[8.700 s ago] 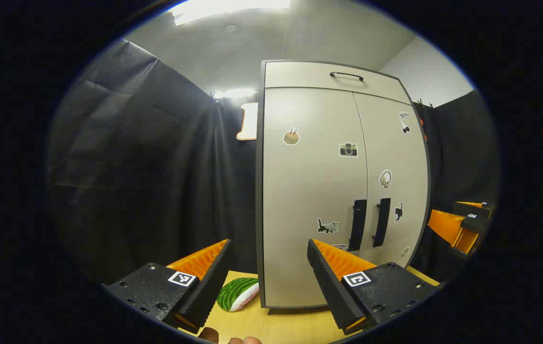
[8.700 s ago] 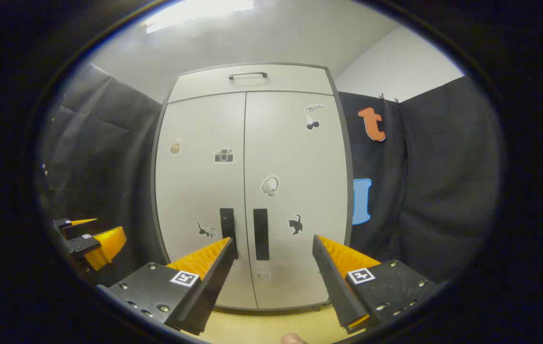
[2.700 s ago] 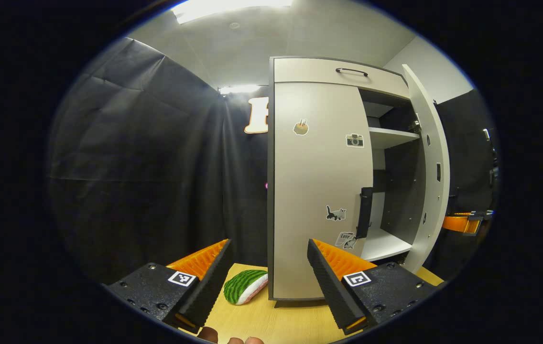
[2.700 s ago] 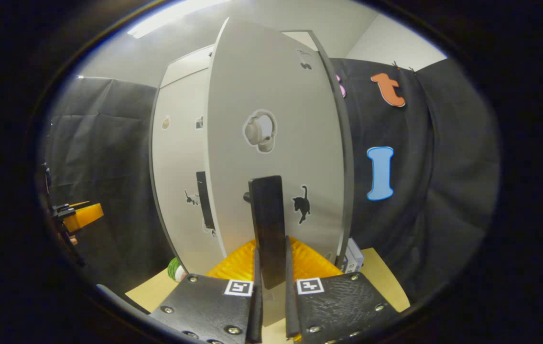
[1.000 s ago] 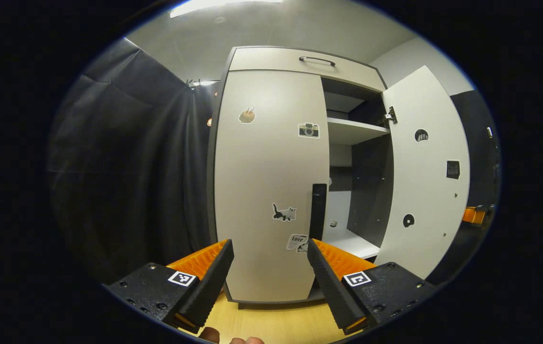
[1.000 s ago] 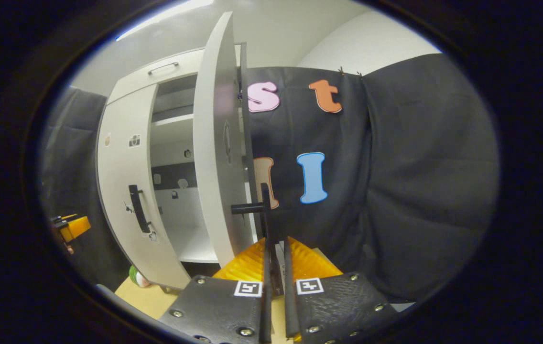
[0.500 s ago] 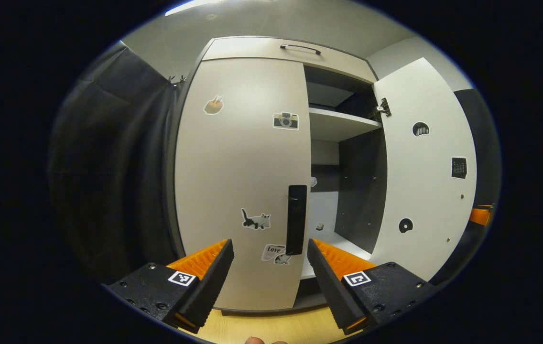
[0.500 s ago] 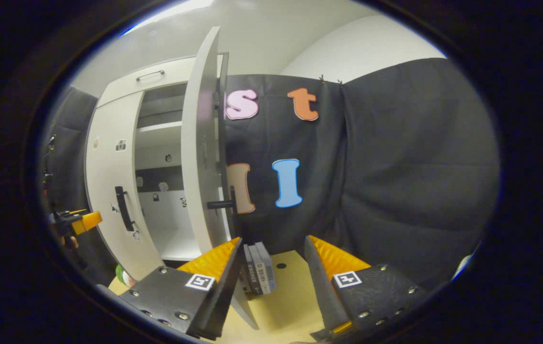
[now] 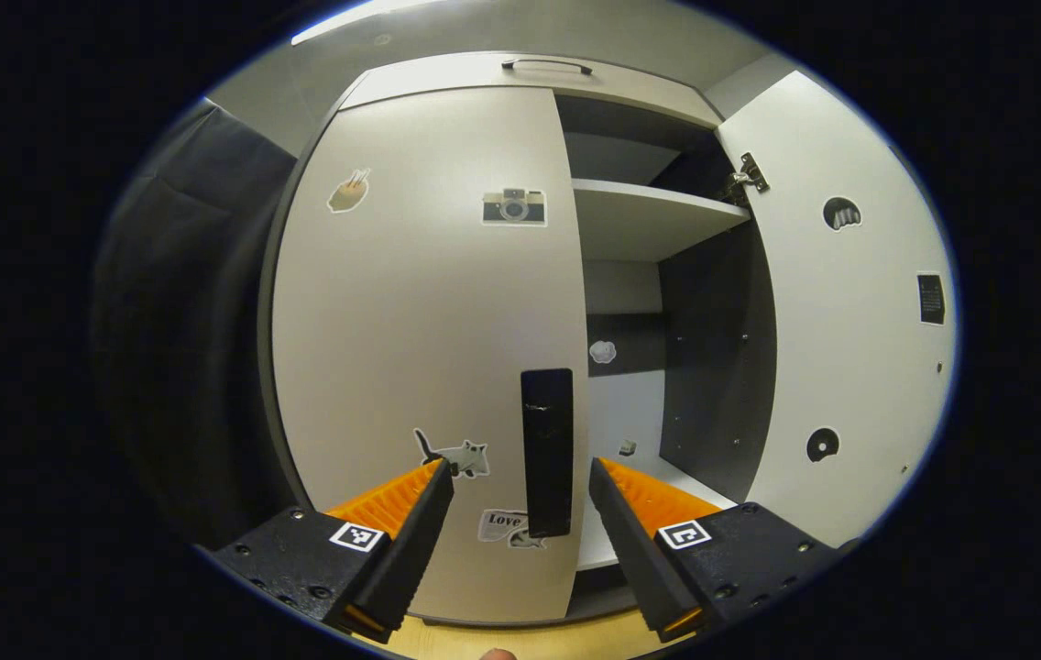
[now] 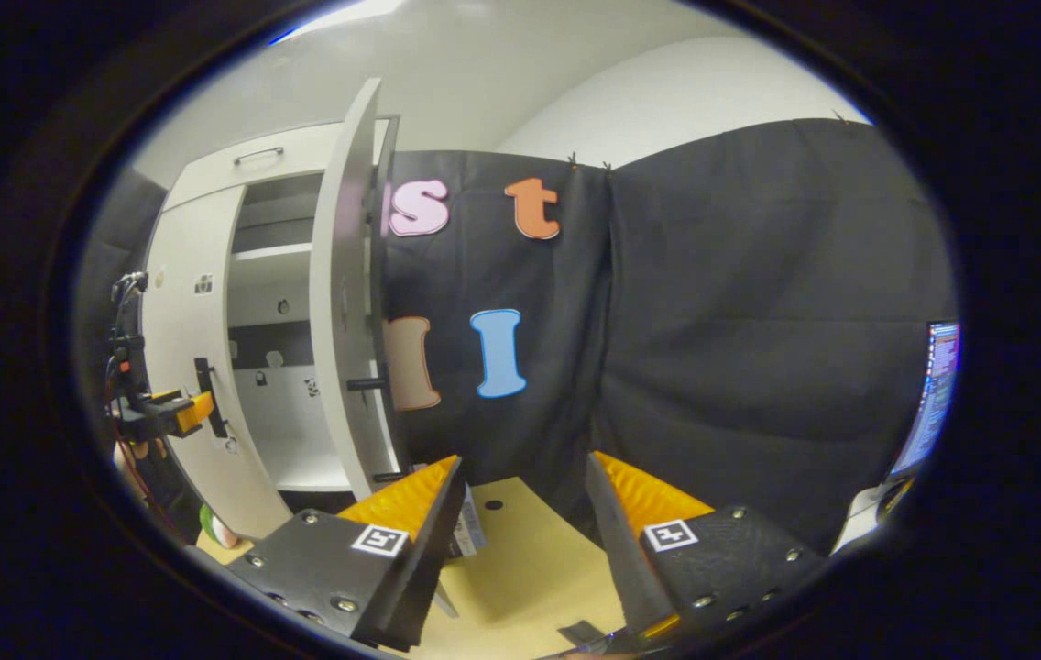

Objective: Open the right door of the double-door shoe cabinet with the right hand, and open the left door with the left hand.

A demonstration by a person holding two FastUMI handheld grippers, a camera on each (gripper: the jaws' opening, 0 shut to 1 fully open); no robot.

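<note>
Black booth cloth backs the shoe cabinet [image 9: 484, 78], whose left door [image 9: 420, 302] sits shut at centre frame in the left gripper view, its dark vertical handle [image 9: 546, 451] low between the spread fingers of the left gripper [image 9: 520, 513]. Best to advance squarely, close on the handle's lower half, then pull along the hinge arc. At left of the right gripper view, the right door [image 10: 342, 302] stands swung out; the right gripper [image 10: 520, 513] hangs apart, empty.

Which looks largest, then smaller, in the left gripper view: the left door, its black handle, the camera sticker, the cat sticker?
1. Left door, by far the largest.
2. Black handle.
3. Camera sticker and cat sticker look about alike; I would not rank them, since the fisheye view stretches them differently.
</note>
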